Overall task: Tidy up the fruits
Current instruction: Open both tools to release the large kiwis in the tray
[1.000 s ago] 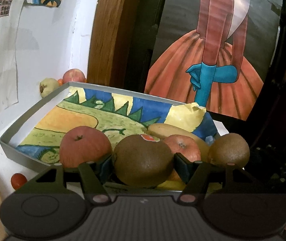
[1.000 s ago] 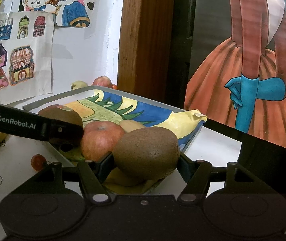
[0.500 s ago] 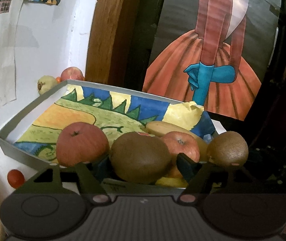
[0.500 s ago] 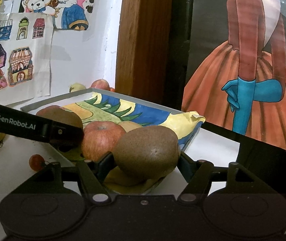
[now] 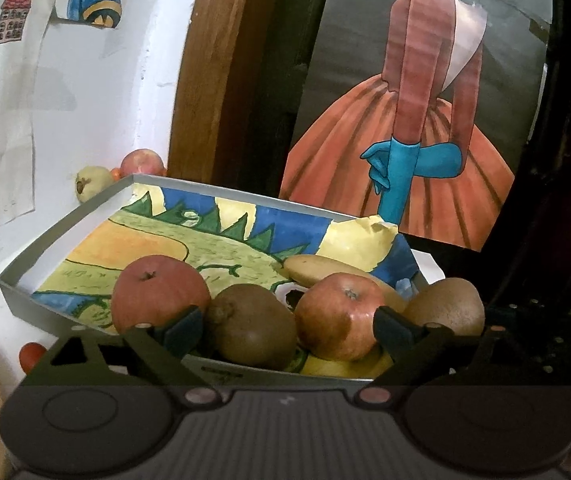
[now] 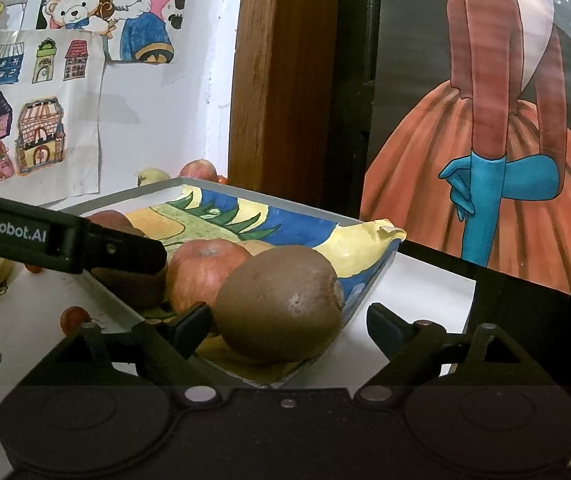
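Between the matt black plastic jaws sits a kiwi with dull, fuzzy brown skin, just beyond it an apple with smooth, faintly glossy red peel, both in a smooth matt grey tray lined with crayoned paper, before a grained wooden post.

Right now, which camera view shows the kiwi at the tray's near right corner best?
The right wrist view: that kiwi fills the centre between the open right gripper fingers. The left wrist view shows it at the side, partly hidden behind a gripper finger.
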